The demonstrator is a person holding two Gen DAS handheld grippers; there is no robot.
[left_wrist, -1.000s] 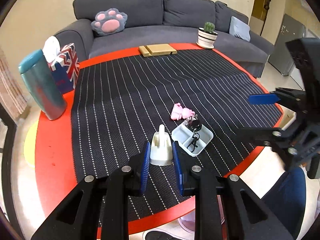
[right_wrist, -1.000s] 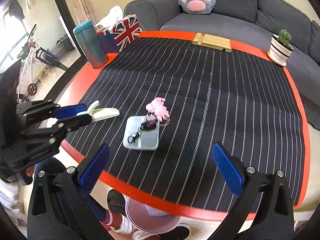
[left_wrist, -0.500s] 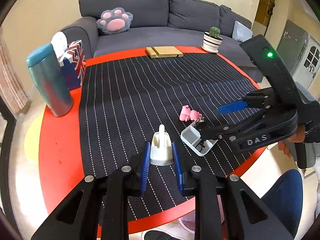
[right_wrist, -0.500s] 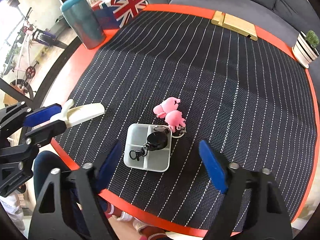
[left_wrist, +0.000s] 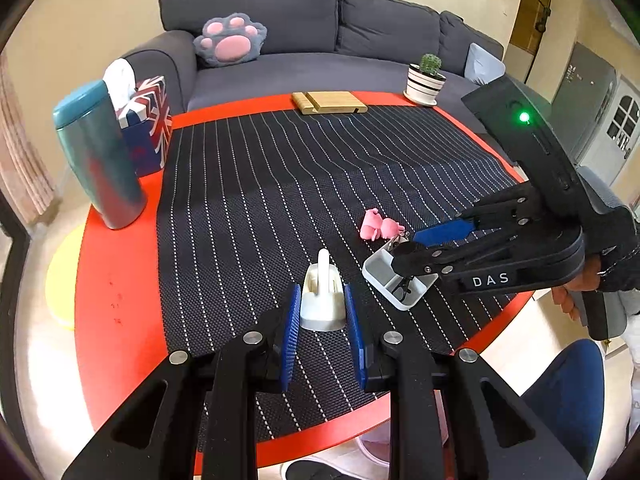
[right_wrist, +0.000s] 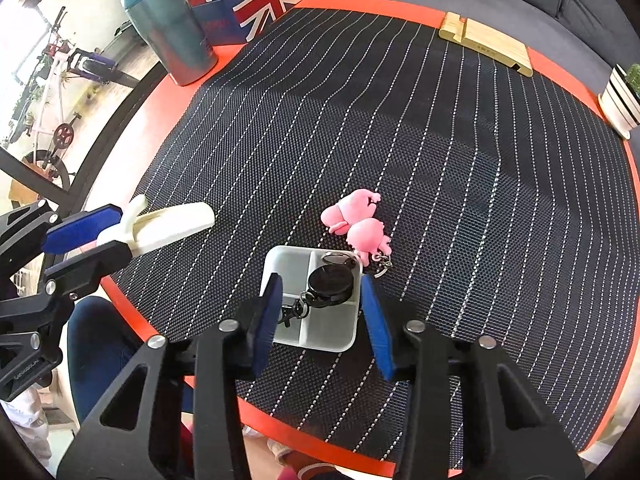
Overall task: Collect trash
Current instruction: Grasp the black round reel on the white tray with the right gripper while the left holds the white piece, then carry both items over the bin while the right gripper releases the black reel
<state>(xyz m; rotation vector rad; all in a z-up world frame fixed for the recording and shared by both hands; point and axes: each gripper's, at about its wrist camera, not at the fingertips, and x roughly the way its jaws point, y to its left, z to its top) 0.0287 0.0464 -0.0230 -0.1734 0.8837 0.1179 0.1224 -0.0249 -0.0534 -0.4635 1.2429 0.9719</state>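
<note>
Right gripper, jaws closing, straddles the small white divided plastic tray at the near table edge, pads apparently not yet pressing. Judged light, rigid and slick; best held by opposite walls. Left gripper is clenched on a cream plastic scoop. Legible: "DAS".

The striped mat's middle lies bare — wide passage. Obstacles ring the bench: teal tumbler and flag box at one edge, wooden stand and potted cactus beyond.
</note>
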